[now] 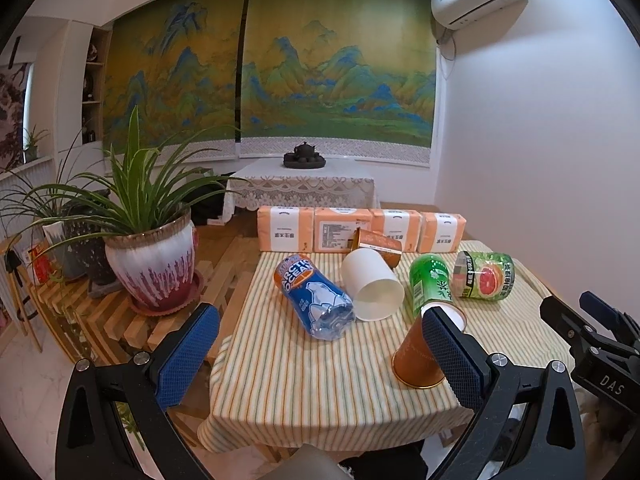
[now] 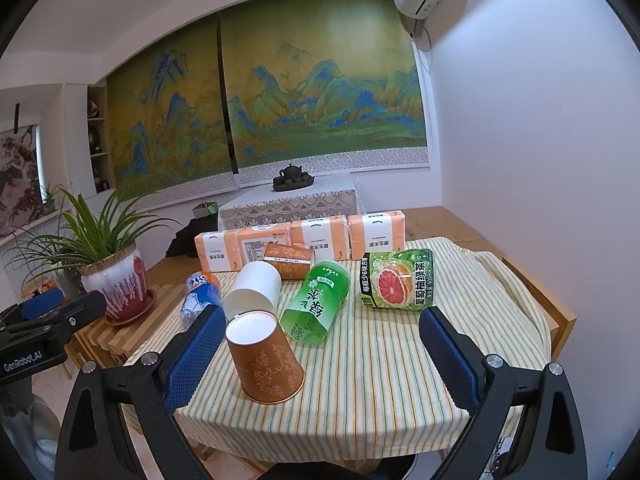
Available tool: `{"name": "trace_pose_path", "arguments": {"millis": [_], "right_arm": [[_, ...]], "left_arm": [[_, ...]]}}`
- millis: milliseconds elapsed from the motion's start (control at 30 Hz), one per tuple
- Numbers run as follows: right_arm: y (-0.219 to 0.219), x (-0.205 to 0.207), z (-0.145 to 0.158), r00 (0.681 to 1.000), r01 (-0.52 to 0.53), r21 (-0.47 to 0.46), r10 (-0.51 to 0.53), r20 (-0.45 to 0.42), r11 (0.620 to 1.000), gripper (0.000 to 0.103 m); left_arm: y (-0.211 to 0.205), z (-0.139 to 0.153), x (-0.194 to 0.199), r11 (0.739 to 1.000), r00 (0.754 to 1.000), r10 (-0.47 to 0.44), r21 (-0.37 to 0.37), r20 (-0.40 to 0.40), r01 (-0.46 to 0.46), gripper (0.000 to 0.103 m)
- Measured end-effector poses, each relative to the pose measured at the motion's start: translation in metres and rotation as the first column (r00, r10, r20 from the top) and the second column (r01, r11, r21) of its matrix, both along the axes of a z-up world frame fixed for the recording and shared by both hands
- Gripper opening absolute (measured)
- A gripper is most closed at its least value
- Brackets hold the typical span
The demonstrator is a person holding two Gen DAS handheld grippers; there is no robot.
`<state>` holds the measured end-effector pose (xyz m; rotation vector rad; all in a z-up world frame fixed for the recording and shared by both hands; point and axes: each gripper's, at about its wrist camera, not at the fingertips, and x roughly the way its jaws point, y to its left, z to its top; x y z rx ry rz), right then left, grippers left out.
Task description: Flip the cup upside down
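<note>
An orange paper cup with a floral pattern (image 2: 266, 358) stands upside down on the striped tablecloth (image 2: 368, 380), white base up; it also shows in the left wrist view (image 1: 420, 354), partly behind my finger. A white paper cup (image 1: 372, 284) lies on its side, and a second orange cup (image 1: 378, 246) lies on its side behind it. My left gripper (image 1: 320, 352) is open and empty, near the table's front edge. My right gripper (image 2: 322, 354) is open and empty; the upside-down cup stands just inside its left finger.
A blue Arctic Ocean bottle (image 1: 314, 296), a green tea bottle (image 1: 428, 282) and a grapefruit tea bottle (image 1: 484, 276) lie on the cloth. Several tissue packs (image 1: 356, 228) line the far edge. A potted plant (image 1: 154, 268) stands on a slatted bench to the left.
</note>
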<state>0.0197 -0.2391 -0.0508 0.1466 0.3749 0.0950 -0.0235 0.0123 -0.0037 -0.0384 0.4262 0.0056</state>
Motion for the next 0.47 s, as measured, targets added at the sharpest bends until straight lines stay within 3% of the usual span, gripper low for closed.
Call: {"name": "trace_pose_path", "arguments": {"millis": [467], "right_arm": [[0.0002,0.0053,-0.0029,1.000,0.000,0.004,0.000,-0.019,1.000,0.096]], "left_arm": [[-0.0011,-0.0025,0.0044,1.000,1.000,-0.007,-0.006,-0.013,0.007,0.103]]}}
